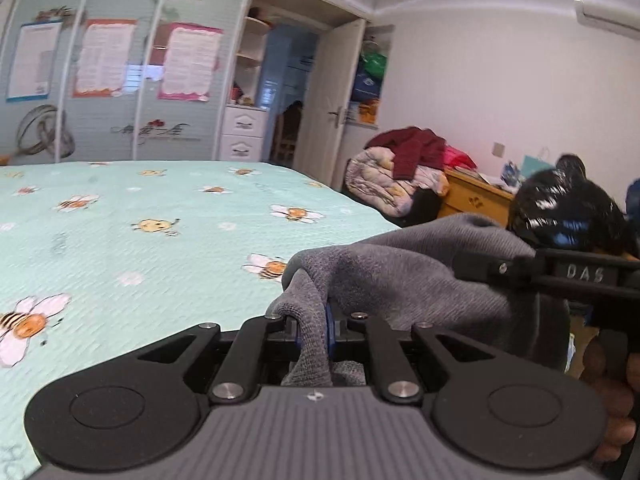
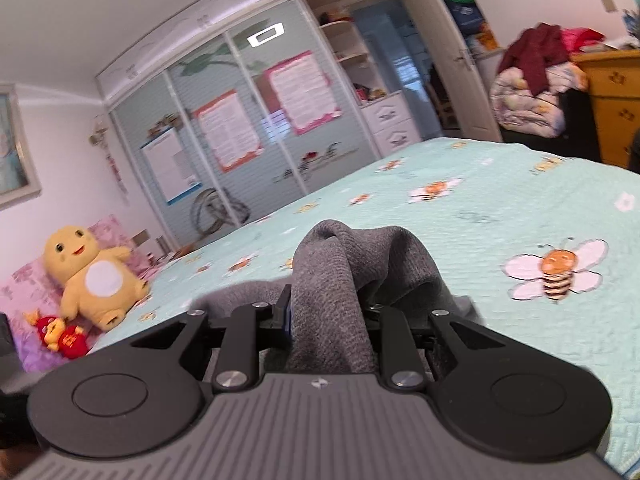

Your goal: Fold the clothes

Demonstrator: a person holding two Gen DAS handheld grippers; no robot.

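Observation:
A grey knit garment [image 1: 400, 272] is bunched between the fingers of my left gripper [image 1: 316, 328], which is shut on it above the bed. It stretches right toward my right gripper [image 1: 520, 270], seen from the side with a hand on its handle. In the right wrist view the same grey garment [image 2: 332, 280] rises in a fold out of my right gripper [image 2: 326, 316], which is shut on it. More of the grey cloth spreads low to the left of the fingers. The fingertips of both grippers are hidden under fabric.
The bed [image 1: 160, 240] has a mint quilt with bee prints. A yellow plush toy [image 2: 94, 276] and a small red toy [image 2: 60, 338] lie at its head. A pile of clothes [image 1: 404, 172] and a wooden dresser [image 2: 612, 108] stand beyond the bed's far side. Wardrobe doors [image 1: 120, 80] face the foot.

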